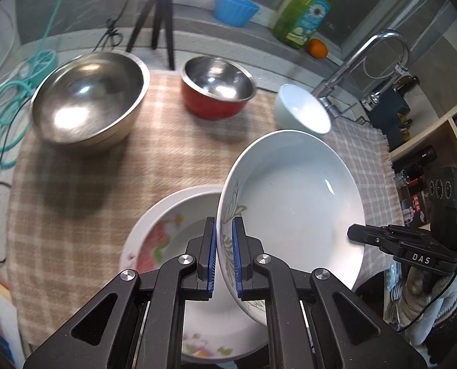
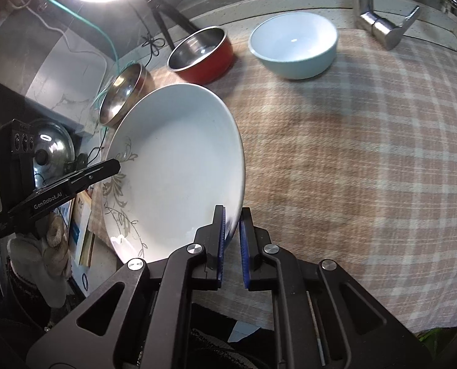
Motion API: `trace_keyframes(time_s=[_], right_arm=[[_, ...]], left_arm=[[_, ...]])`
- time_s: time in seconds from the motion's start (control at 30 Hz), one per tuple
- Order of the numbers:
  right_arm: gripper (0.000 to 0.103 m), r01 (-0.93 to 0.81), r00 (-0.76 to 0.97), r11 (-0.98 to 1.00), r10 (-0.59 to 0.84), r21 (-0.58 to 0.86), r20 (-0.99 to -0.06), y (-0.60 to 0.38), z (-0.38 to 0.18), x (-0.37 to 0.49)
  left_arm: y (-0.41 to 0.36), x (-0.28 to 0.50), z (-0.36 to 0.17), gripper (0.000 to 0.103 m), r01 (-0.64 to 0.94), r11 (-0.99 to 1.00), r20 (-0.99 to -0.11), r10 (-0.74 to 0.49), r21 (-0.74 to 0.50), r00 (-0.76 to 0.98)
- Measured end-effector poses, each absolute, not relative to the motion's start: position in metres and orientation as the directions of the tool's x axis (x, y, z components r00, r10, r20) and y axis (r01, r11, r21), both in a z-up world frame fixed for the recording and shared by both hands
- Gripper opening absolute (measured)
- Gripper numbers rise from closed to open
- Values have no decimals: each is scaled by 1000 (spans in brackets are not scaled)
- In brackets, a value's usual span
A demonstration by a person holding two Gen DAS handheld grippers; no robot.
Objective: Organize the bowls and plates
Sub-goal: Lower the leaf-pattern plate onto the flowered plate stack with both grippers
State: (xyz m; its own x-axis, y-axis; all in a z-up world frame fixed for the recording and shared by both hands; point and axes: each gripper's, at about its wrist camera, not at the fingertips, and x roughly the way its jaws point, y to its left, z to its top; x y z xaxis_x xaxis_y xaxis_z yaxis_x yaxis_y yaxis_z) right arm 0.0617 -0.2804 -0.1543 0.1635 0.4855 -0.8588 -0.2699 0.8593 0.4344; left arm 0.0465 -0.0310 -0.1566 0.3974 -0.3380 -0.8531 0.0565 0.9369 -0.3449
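A white plate with a grey leaf pattern (image 1: 293,203) is held tilted above the checked cloth. My left gripper (image 1: 223,227) is shut on its patterned rim. My right gripper (image 2: 232,218) is shut on the opposite rim of the same plate (image 2: 179,166). The right gripper also shows in the left wrist view (image 1: 351,232), and the left gripper in the right wrist view (image 2: 117,164). Under the held plate lies a white plate with pink flowers (image 1: 173,246). On the cloth stand a large steel bowl (image 1: 87,98), a red steel-lined bowl (image 1: 217,87) and a pale blue bowl (image 2: 294,46).
A tap (image 1: 351,70) rises at the cloth's far right. A tripod (image 1: 162,15), a blue tub (image 1: 234,7), a green soap bottle (image 1: 305,12) and an orange (image 1: 317,47) stand at the back. A pot lid (image 2: 51,150) and a book lie off the cloth's left edge.
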Motion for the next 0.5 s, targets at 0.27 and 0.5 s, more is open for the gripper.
trace_keyframes(time_s=[0.27, 0.5], right_arm=[[10, -302, 113, 845, 492, 442, -863, -253, -163, 51], [10, -316, 82, 842, 483, 437, -872, -236, -173, 47]], left_arm=[[-5, 27, -166, 8, 2, 939, -869, -320, -344, 378], [10, 16, -172, 8, -22, 939, -878, -313, -344, 363]])
